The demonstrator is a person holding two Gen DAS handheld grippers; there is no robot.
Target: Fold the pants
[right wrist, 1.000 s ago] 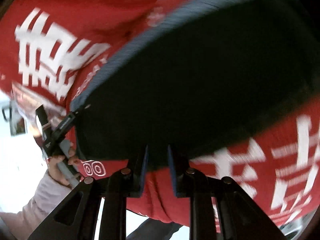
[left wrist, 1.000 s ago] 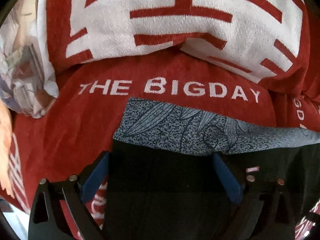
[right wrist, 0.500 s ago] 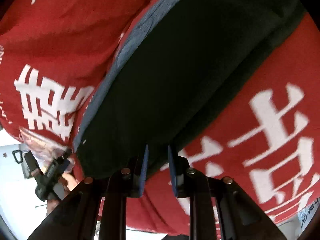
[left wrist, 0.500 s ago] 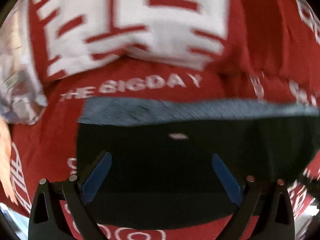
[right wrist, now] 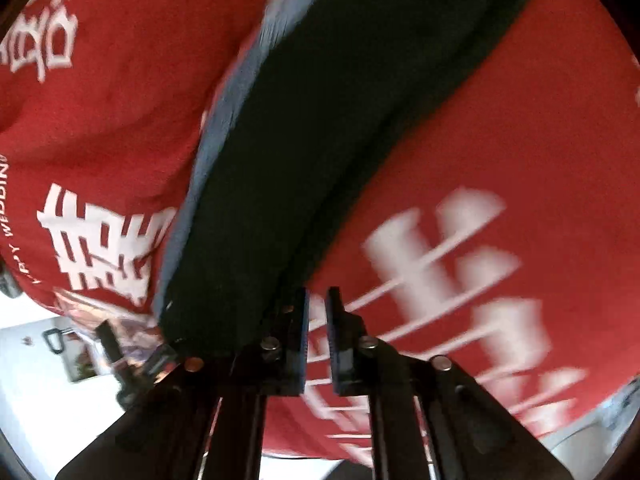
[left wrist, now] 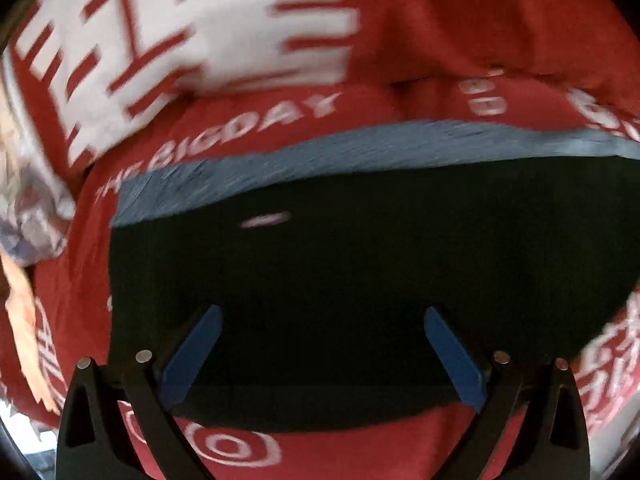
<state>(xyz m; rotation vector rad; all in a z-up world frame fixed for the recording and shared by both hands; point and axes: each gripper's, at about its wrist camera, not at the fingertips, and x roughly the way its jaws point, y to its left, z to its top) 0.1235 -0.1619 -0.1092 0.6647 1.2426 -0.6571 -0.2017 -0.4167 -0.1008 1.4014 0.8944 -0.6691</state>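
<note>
The left gripper [left wrist: 322, 344] has its blue-padded fingers [left wrist: 192, 354] spread wide, one toward 7 o'clock and the other toward 5 o'clock of its view. The right gripper [right wrist: 317, 336] has its fingers [right wrist: 298, 344] drawn nearly together with only a narrow gap between, pointing toward 12 o'clock.

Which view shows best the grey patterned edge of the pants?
The left wrist view: the grey edge runs across the whole frame above the black pants. The right wrist view shows it only as a narrow, blurred strip seen at a slant.
</note>
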